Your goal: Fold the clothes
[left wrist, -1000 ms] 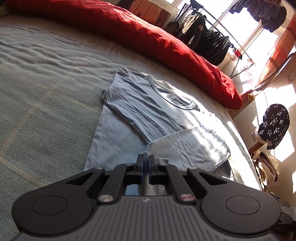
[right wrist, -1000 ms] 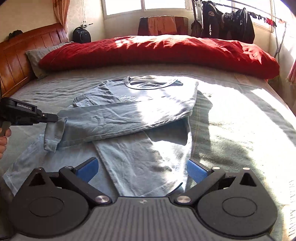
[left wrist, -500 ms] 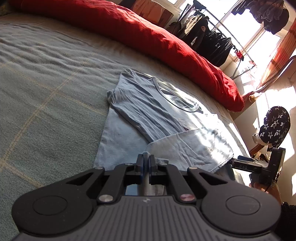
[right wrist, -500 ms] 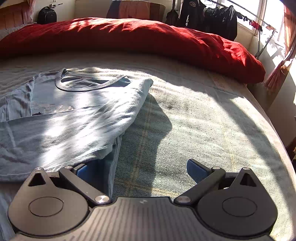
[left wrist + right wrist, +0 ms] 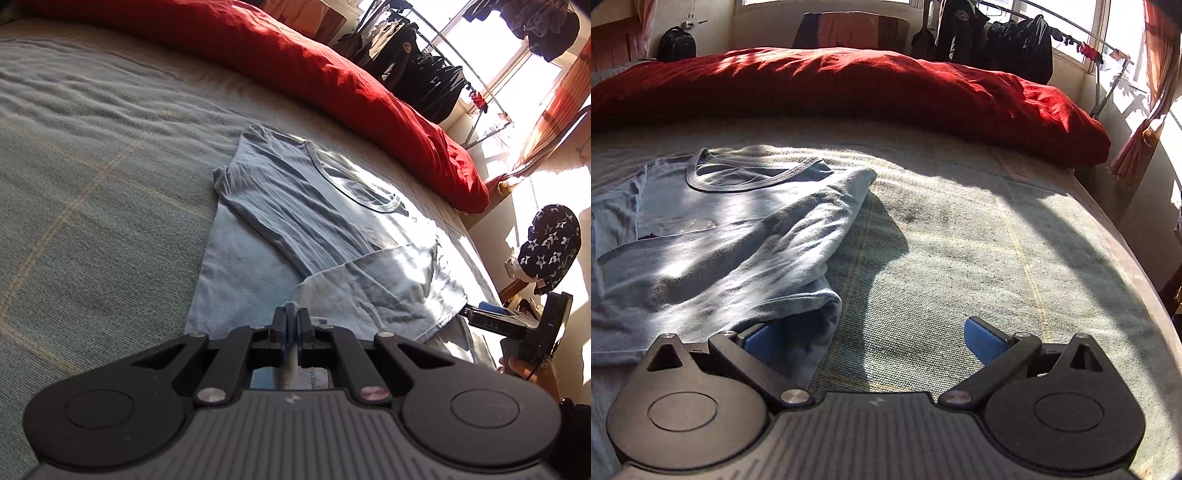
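A light blue long-sleeved shirt lies partly folded on the bed, collar toward the red duvet. My left gripper is shut on a fold of the shirt's cloth, which stands up between its blue pads. In the right wrist view the same shirt fills the left half, a folded edge bulging at its near right corner. My right gripper is open, its left pad tucked against that folded edge and its right pad over bare blanket. The right gripper also shows at the shirt's right edge in the left wrist view, held by a hand.
A grey-green checked blanket covers the bed. A red duvet is bunched along the far side. Dark jackets hang on a rail by the window. A star-patterned dark cloth lies beyond the bed's right edge.
My right gripper has swung from the shirt's hem to its right folded edge and pushed in close. My left gripper stays shut on the cloth and has barely moved.
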The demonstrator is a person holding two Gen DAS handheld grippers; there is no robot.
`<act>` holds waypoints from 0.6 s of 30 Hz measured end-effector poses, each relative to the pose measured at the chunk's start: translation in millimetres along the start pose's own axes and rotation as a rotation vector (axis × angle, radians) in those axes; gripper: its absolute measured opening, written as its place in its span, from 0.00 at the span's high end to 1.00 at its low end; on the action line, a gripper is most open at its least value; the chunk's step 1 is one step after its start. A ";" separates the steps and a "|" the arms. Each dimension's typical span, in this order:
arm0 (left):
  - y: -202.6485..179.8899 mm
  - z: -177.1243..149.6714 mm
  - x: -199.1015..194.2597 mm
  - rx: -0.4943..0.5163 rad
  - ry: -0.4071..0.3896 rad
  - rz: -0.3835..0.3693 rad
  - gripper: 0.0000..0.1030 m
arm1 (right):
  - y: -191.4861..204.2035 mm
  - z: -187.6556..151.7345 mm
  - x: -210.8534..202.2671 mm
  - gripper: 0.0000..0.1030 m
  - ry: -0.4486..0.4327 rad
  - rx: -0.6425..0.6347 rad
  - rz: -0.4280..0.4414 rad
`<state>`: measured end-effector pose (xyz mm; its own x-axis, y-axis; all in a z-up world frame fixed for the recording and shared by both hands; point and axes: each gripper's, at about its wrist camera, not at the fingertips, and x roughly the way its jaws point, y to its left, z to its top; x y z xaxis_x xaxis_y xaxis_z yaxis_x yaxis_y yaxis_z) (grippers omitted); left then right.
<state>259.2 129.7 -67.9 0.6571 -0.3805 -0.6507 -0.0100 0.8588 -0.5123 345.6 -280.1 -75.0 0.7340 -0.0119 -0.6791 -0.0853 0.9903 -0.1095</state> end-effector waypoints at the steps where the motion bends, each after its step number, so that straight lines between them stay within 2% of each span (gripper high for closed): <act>1: -0.4 -0.2 -0.5 0.004 -0.002 0.007 0.97 | -0.4 0.0 -2.1 0.00 -0.001 0.002 0.004; 3: 0.6 -0.6 -1.9 0.004 -0.010 0.033 0.97 | -1.2 0.1 -6.3 0.00 -0.004 0.007 0.013; 10: 3.6 -6.4 -4.6 -0.007 -0.008 0.012 0.97 | -3.9 0.3 -21.1 0.00 -0.014 0.023 0.044; 15: -0.1 -11.7 -15.7 -0.041 -0.003 -0.036 0.97 | 2.4 -3.9 -56.1 0.00 -0.045 0.012 0.096; 18: -4.4 -16.7 -25.1 -0.028 -0.008 -0.042 0.97 | 8.1 -6.3 -74.9 0.00 -0.066 0.009 0.132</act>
<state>230.1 129.8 -58.7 0.6631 -0.4136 -0.6239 -0.0031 0.8320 -0.5548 285.7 -272.1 -29.6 0.7593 0.1273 -0.6382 -0.1782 0.9839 -0.0157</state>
